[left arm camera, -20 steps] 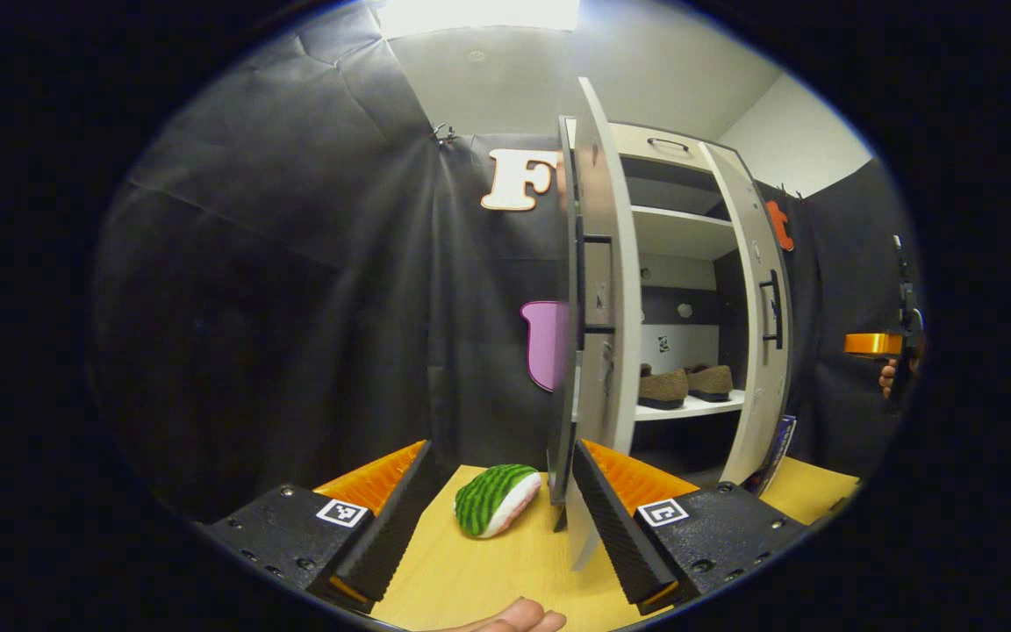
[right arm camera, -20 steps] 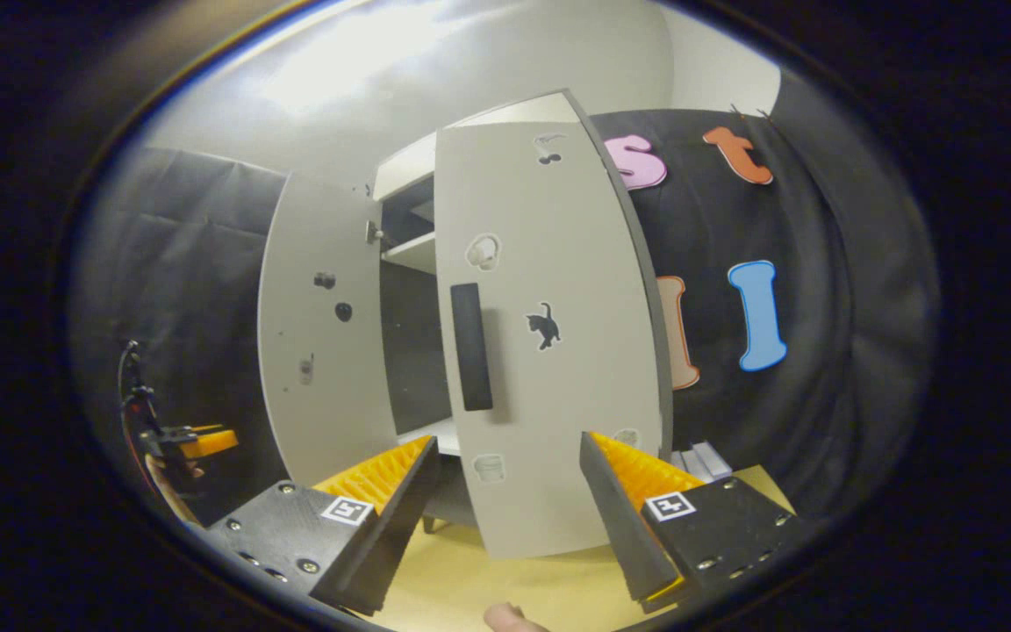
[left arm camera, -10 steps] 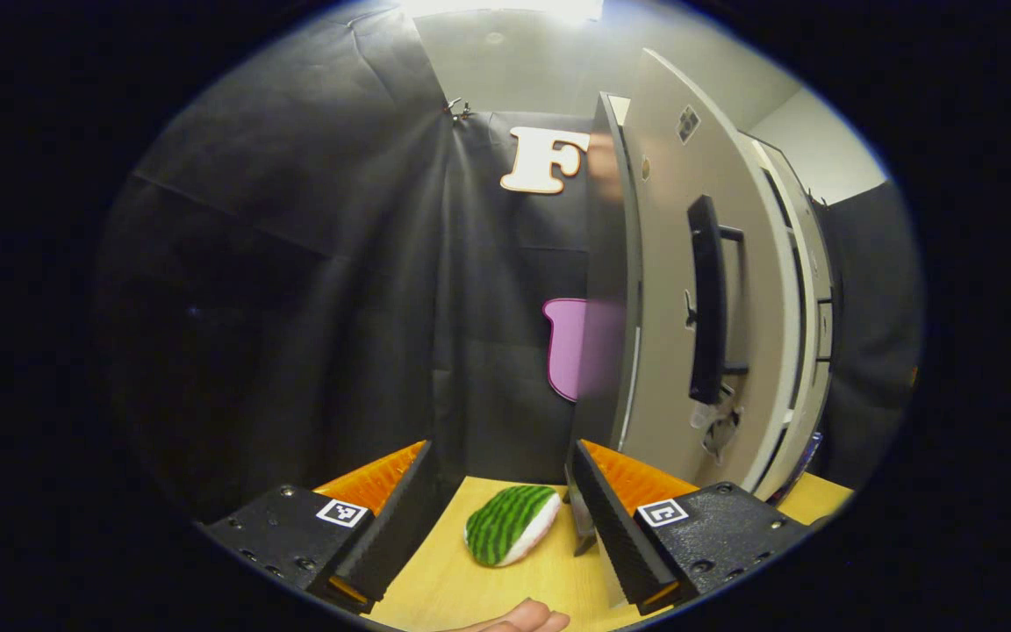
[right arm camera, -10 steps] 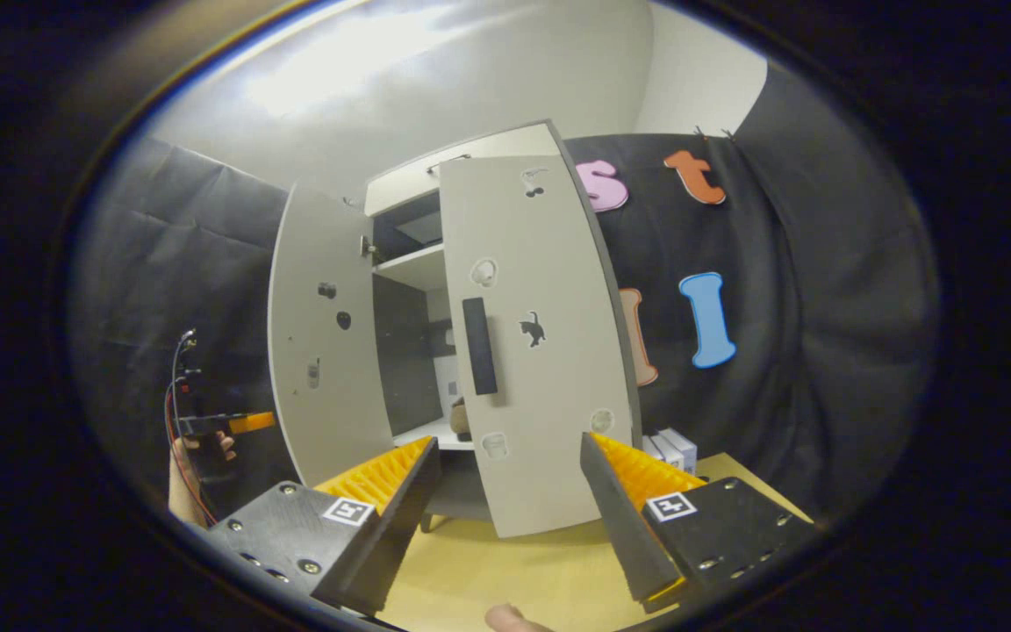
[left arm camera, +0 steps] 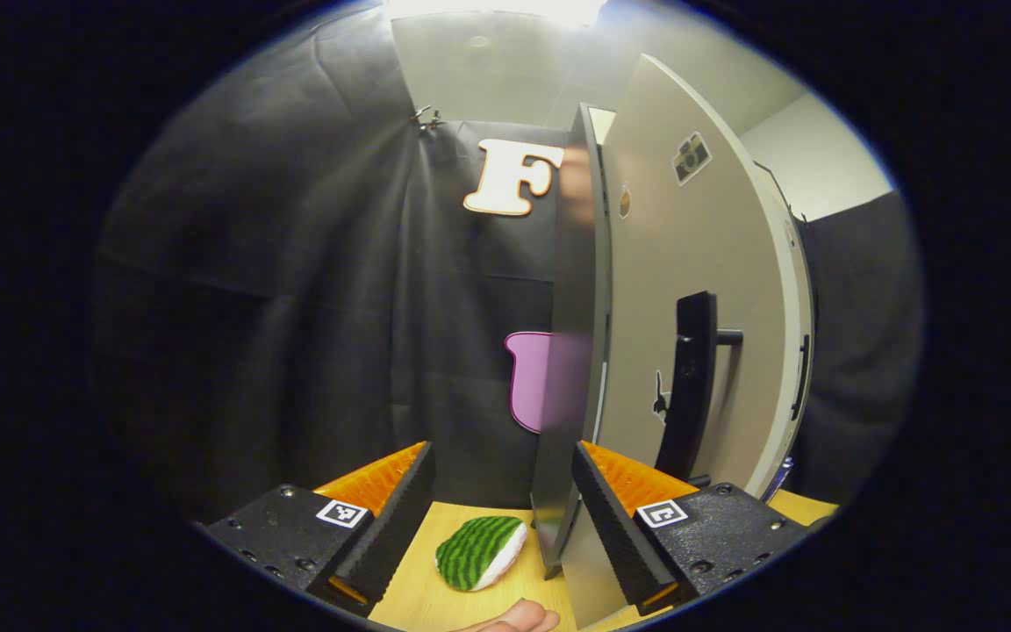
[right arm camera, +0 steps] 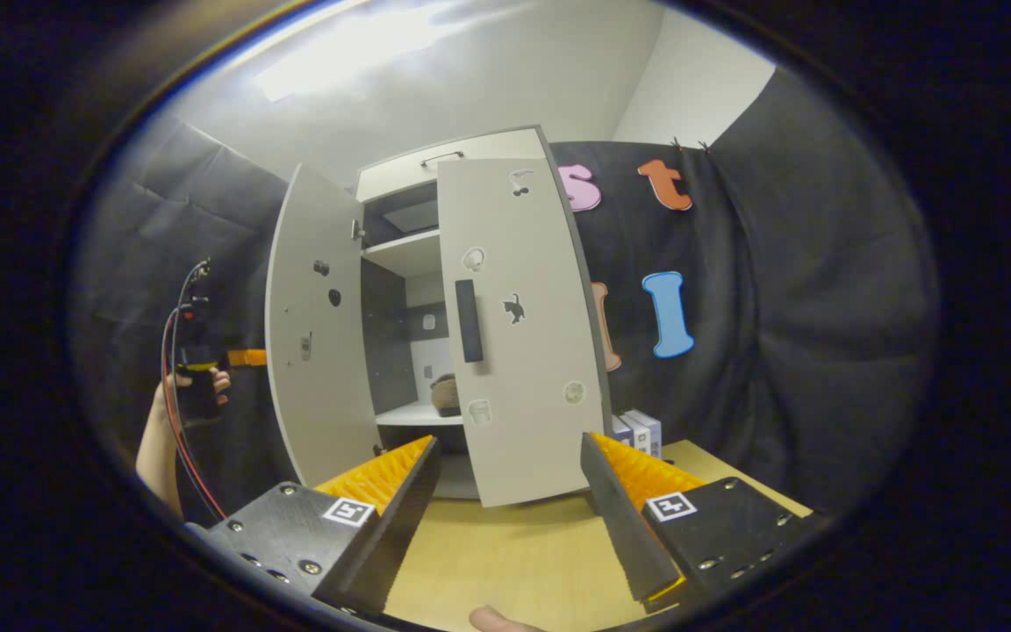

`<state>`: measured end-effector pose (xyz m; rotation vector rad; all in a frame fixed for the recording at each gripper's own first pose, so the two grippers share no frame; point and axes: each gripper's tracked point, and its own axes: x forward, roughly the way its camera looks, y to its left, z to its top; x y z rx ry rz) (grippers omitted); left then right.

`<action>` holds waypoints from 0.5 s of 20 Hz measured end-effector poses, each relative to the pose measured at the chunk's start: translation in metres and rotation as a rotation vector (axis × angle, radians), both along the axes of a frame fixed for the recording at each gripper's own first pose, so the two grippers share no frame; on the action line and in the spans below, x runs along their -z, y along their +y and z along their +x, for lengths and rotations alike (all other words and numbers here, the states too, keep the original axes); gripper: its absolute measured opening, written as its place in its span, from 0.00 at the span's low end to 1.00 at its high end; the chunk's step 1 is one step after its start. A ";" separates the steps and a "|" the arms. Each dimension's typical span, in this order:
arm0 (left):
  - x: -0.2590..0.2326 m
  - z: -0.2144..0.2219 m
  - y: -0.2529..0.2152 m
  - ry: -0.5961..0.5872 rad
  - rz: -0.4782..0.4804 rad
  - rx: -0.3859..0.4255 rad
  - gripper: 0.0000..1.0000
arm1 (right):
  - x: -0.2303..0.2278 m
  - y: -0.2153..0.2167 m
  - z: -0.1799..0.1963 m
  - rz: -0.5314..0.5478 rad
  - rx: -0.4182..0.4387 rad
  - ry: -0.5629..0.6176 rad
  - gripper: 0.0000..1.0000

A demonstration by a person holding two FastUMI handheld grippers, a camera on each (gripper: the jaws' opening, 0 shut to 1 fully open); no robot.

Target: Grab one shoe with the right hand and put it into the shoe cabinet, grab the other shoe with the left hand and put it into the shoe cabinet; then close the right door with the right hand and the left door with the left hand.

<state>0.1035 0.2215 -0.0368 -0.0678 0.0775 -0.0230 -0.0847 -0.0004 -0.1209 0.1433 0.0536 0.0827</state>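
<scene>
black cloth wall [right arm camera: 786,290], wooden floor [right arm camera: 505,562]

A light wooden table [right arm camera: 505,553] carries everything, and the pale shoe cabinet [right arm camera: 448,167] stands on it toward the back. In the left gripper view a green striped, watermelon-like soft thing [left arm camera: 479,553] lies flat on the tabletop just to the left of the cabinet, close by its bottom corner. In the right gripper view a few small boxes [right arm camera: 637,428] stand upright on the table just right of the cabinet, and on the cabinet's lower inside shelf [right arm camera: 413,414] rests a brown shoe [right arm camera: 446,393]
</scene>
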 end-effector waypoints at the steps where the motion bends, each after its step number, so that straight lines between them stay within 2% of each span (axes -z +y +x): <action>1: -0.001 0.002 -0.012 0.009 -0.008 0.023 0.96 | -0.001 0.001 -0.003 -0.012 -0.002 -0.007 0.97; 3: -0.001 0.001 -0.021 0.041 -0.009 0.022 0.88 | -0.005 0.004 -0.012 -0.008 -0.014 -0.019 0.94; 4: 0.002 -0.001 -0.025 0.055 -0.007 0.025 0.87 | -0.008 0.007 -0.017 -0.002 -0.024 -0.027 0.94; 5: 0.000 0.000 -0.032 0.060 -0.012 0.034 0.88 | -0.009 0.010 -0.021 -0.002 -0.034 -0.034 0.97; 6: 0.002 0.001 -0.041 0.075 -0.019 0.045 0.90 | -0.010 0.011 -0.026 -0.008 -0.041 -0.037 0.94; 7: 0.003 0.001 -0.050 0.083 -0.031 0.056 0.92 | -0.008 0.011 -0.029 -0.018 -0.044 -0.037 0.97; 8: 0.004 0.002 -0.058 0.094 -0.038 0.070 0.93 | -0.008 0.009 -0.031 -0.029 -0.040 -0.037 0.94; 10: 0.005 0.004 -0.073 0.104 -0.055 0.091 0.93 | -0.012 0.002 -0.034 -0.020 -0.007 -0.048 0.97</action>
